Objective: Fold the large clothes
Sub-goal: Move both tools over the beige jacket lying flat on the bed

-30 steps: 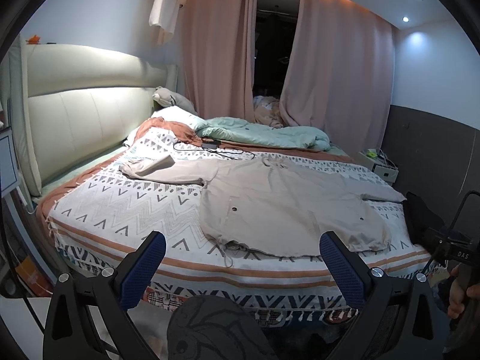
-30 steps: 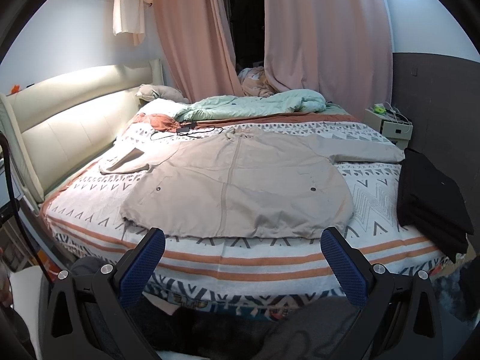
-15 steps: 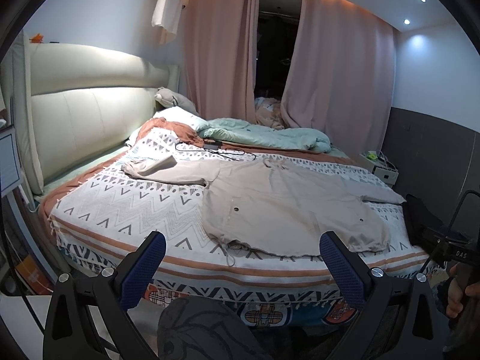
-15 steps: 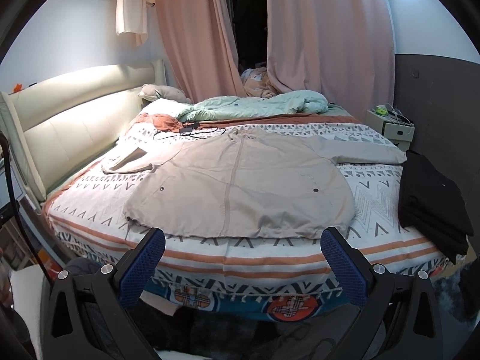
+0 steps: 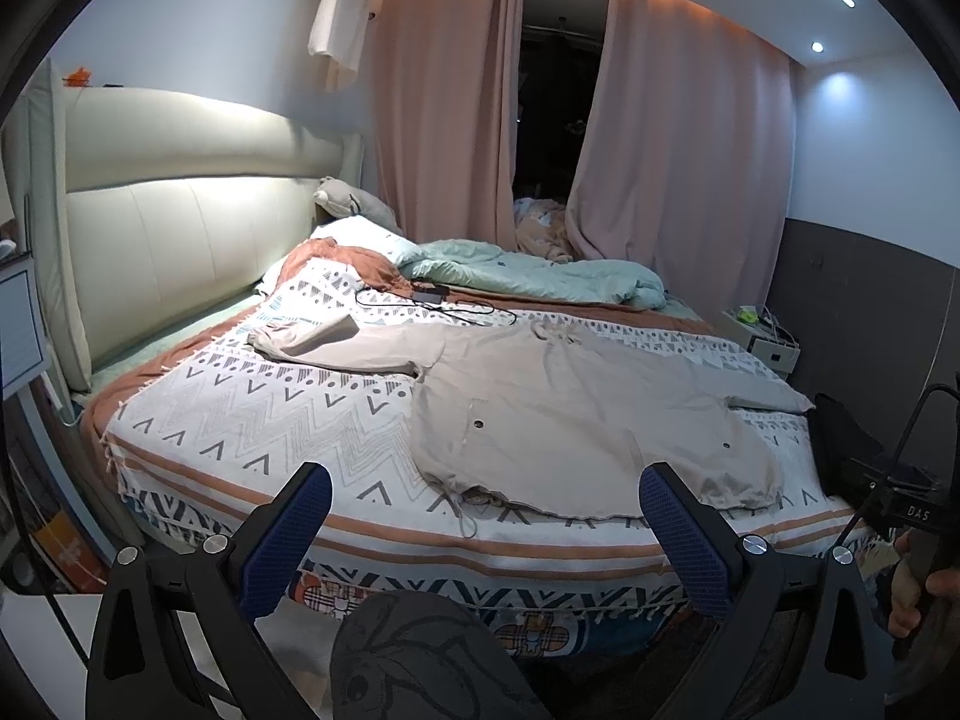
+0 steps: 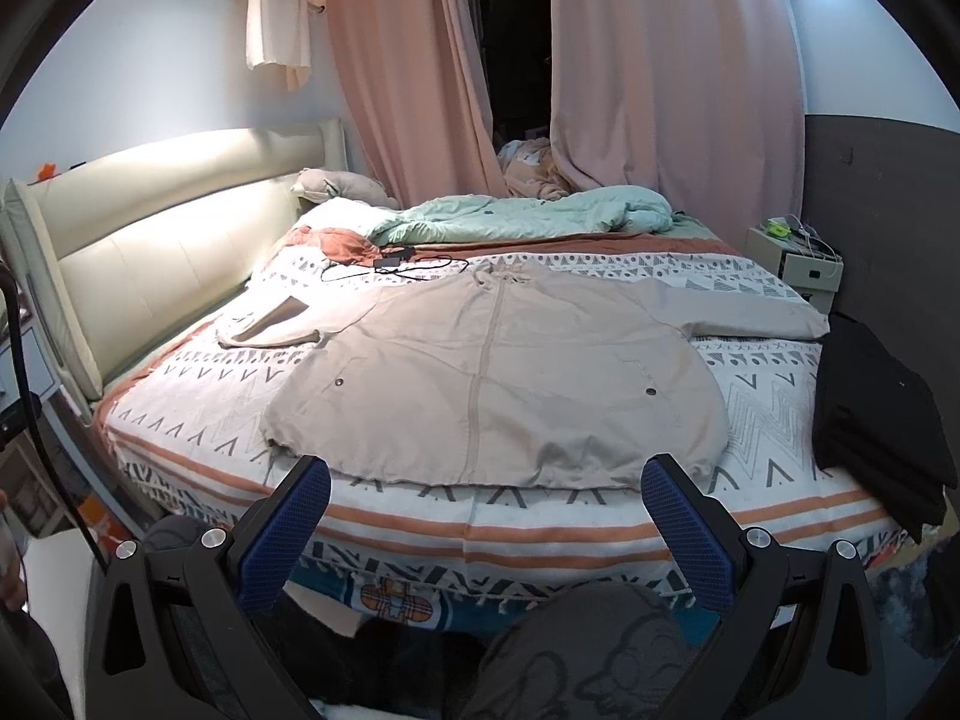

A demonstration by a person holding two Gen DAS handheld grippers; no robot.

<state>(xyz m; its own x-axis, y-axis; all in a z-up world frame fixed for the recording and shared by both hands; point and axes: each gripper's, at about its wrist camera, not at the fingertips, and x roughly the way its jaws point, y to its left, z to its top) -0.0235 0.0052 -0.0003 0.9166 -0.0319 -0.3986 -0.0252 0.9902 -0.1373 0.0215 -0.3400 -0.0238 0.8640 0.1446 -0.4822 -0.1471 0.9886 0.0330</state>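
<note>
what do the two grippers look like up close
Both match: left gripper and right gripper have black angular frames with silver screws and two fingers faced with blue textured pads. A black cable loops past the right view's left edge.

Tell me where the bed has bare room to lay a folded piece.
Widest free patch: the patterned bedspread between the headboard and the beige jacket, below its left sleeve. A narrower strip lies between the jacket and the black folded clothes. Crowded: the far side, with the green duvet and black cable.
</note>
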